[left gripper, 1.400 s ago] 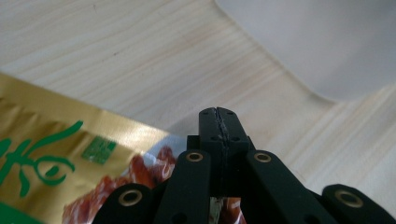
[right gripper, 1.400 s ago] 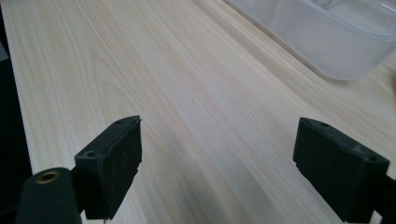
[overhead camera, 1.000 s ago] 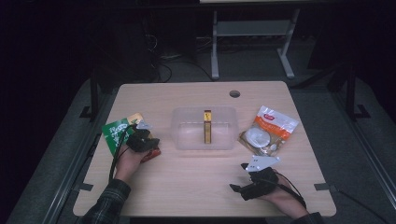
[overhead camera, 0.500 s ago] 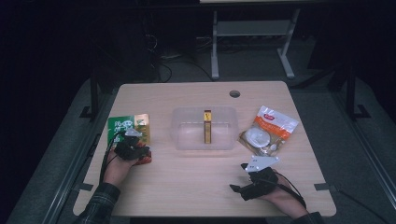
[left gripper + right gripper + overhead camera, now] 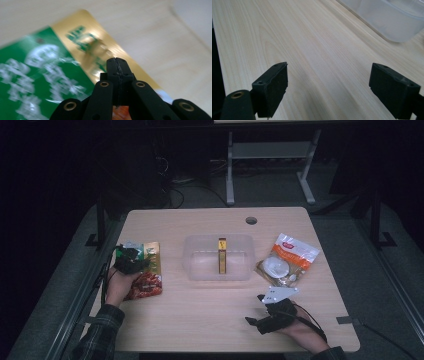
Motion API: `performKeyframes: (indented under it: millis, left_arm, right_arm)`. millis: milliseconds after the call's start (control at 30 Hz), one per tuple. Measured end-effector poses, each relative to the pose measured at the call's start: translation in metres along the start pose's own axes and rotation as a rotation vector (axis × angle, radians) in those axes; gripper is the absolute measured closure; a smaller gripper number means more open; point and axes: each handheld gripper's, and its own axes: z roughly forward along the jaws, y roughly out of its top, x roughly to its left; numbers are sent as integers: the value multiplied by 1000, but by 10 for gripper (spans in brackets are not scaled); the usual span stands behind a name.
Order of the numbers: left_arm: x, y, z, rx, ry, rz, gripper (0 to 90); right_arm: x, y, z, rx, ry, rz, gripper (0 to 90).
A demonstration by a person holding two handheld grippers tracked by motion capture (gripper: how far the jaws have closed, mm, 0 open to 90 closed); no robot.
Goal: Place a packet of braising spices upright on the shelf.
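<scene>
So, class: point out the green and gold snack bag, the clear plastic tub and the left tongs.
green and gold snack bag point(image 5: 151, 254), high view, gold upper corner.
clear plastic tub point(image 5: 200, 265), high view, left inner floor.
left tongs point(image 5: 117, 67), left gripper view, where the shut tips meet.

Bare table between hands; tub blocks centre.

The left gripper is sliding toward the table's left edge, and the green-and-gold snack packet is apparently shifting and turning beneath its closed jaws.
</scene>
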Motion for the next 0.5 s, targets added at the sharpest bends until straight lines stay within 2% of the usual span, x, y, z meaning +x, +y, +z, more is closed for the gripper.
performKeyframes:
  millis: [67, 133, 167, 333, 500]
  left_arm:
    - [9, 6, 3, -3, 18, -18, 899]
    - [25, 13, 11, 1, 57, -40, 899]
    - [25, 13, 11, 1, 57, -40, 899]
    - [51, 22, 29, -16, 96, -108, 899]
    - [58, 23, 38, -46, 130, -135, 899]
  right_arm:
    - [0, -1, 0, 1, -1, 2, 152]
    - [-1, -1, 0, -3, 3, 1, 152]
    - [-1, -1, 0, -3, 3, 1, 152]
    - [0, 0, 1, -2, 9, -1, 152]
    - [0, 0, 1, -3, 8, 2, 152]
